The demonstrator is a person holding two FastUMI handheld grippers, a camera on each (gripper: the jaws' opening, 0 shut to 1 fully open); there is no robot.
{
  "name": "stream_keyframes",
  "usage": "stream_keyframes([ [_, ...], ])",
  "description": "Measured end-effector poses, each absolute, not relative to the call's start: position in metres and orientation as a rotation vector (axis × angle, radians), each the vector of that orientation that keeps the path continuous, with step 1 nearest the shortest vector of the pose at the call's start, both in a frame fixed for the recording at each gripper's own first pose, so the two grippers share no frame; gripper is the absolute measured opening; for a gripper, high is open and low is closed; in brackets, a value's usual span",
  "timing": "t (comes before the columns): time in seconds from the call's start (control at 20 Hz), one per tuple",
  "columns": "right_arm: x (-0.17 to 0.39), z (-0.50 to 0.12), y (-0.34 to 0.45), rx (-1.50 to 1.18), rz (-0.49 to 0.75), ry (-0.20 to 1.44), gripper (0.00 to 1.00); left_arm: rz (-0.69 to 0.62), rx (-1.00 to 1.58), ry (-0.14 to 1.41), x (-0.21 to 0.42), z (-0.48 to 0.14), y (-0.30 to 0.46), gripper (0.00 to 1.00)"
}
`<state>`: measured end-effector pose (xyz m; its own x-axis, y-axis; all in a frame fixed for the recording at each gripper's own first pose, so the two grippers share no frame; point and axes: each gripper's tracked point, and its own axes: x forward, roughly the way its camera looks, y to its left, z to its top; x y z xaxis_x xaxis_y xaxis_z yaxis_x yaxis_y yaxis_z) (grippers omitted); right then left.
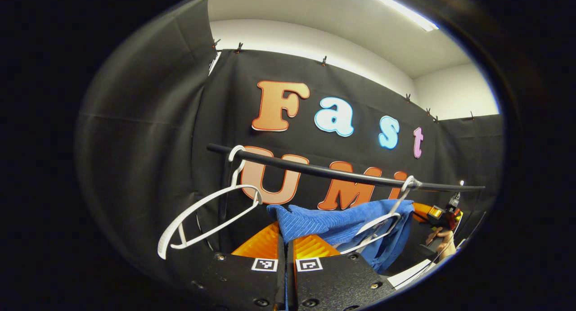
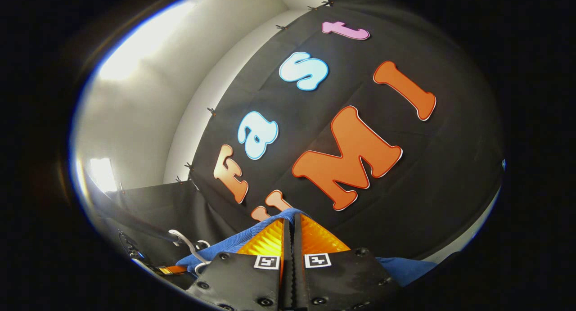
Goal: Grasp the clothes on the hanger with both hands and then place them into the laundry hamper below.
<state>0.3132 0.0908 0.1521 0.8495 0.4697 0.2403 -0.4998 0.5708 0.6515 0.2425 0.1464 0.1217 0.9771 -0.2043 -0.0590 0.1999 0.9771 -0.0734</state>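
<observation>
A blue cloth [image 1: 342, 225] hangs over a white hanger [image 1: 382, 221] on the black rail [image 1: 342, 171]. My left gripper [image 1: 286, 239] is shut on the cloth's left corner, which sticks up between the two fingers. In the left gripper view the other gripper [image 1: 443, 214] sits far right by the cloth's other end, held by a hand [image 1: 443, 243]. In the right gripper view my right gripper [image 2: 292, 230] is shut on the blue cloth [image 2: 234, 245], which spreads out on both sides below the fingers. The hamper is out of sight.
An empty white hanger [image 1: 202, 221] hangs tilted at the rail's left end. Another hanger hook [image 2: 186, 241] shows low left in the right gripper view. Black cloth walls close in behind and on both sides.
</observation>
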Motion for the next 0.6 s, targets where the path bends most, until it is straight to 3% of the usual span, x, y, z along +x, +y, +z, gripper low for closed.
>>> stream_keyframes([
  [0.6, 0.34, 0.115, 0.088, 0.728, 0.502, 0.031, 0.07, -0.227, -0.087, 0.211, 0.279, 0.045, 0.153, 0.01],
])
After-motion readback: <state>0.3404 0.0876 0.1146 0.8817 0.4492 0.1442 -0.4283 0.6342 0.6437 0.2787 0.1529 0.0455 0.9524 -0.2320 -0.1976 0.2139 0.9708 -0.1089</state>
